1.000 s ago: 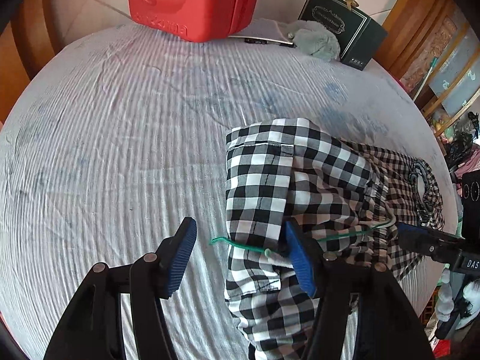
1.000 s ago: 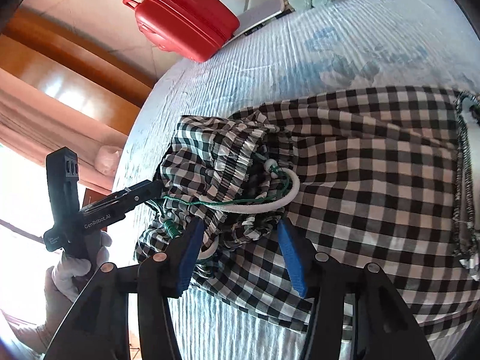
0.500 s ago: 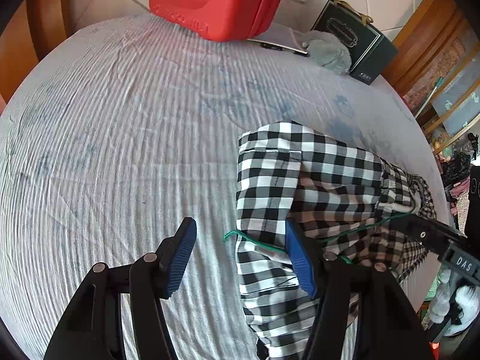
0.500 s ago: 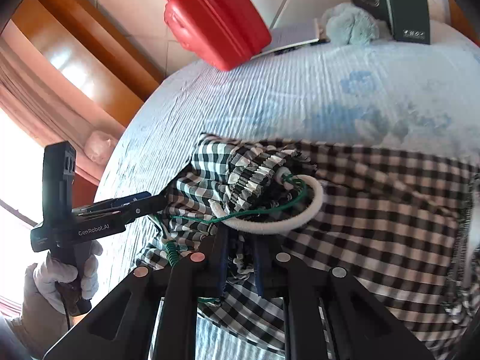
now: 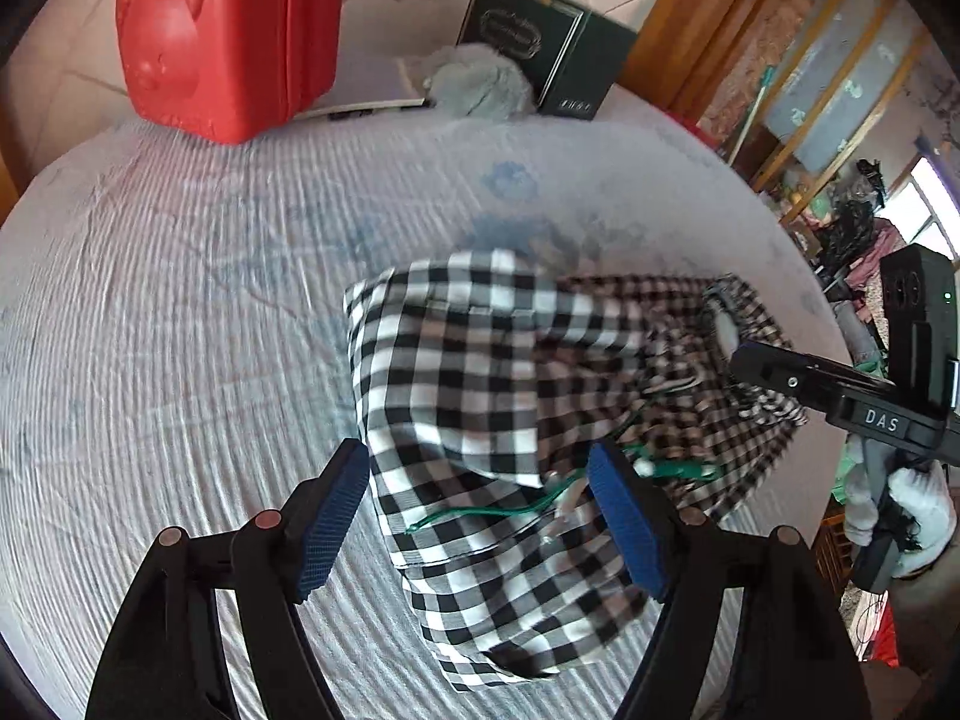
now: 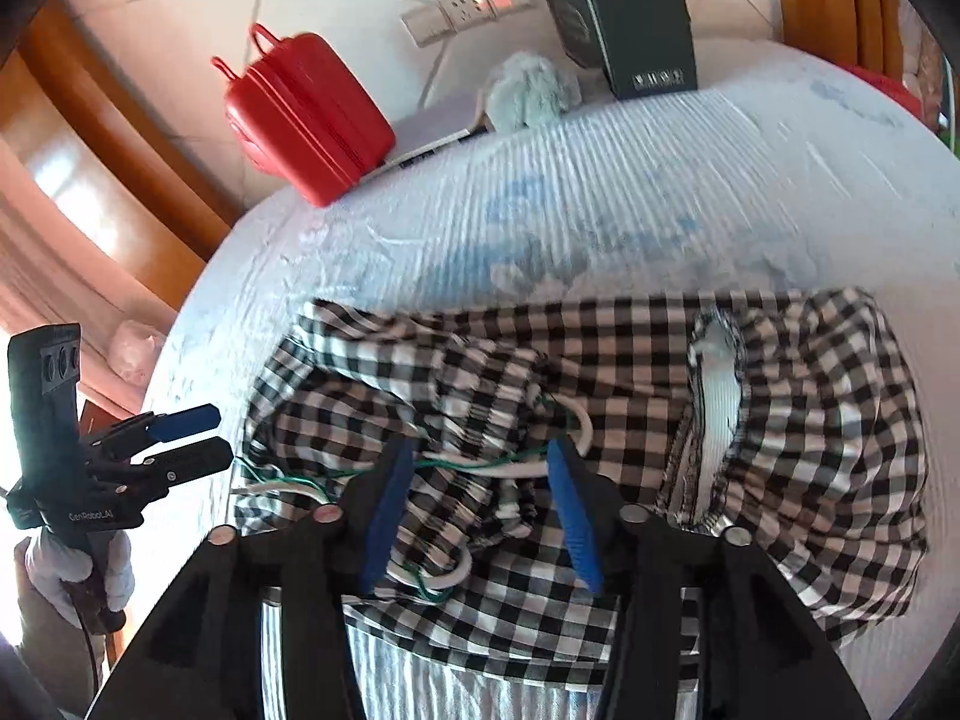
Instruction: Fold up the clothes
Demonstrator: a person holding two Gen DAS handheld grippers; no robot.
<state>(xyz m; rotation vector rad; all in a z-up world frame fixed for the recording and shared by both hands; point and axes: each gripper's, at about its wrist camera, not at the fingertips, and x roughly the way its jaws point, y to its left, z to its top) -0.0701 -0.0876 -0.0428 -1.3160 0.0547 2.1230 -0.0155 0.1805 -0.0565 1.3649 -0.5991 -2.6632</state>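
A black-and-white checked garment (image 5: 480, 396) lies bunched on the white ribbed bedsheet (image 5: 180, 300), with a white drawstring and a thin green cord (image 5: 480, 513) trailing from it. My left gripper (image 5: 480, 516) is open, its blue pads either side of the garment's near part. In the right wrist view the garment (image 6: 600, 420) spreads wide, its gathered waistband and white cord (image 6: 582, 420) in the middle. My right gripper (image 6: 480, 504) is open over that bunched waistband. The left gripper also shows in the right wrist view (image 6: 186, 438), off the garment's left edge.
A red hard case (image 5: 228, 36), a grey fluffy item (image 5: 480, 81), a flat white book (image 5: 360, 90) and a dark green box (image 5: 540, 36) stand at the bed's far edge by the wall. Wooden furniture and clutter lie beyond the right edge.
My right gripper, shut on the waistband half a second ago, has opened. The garment has been pulled and shifted. My left gripper stayed open and moved back from the garment's edge.
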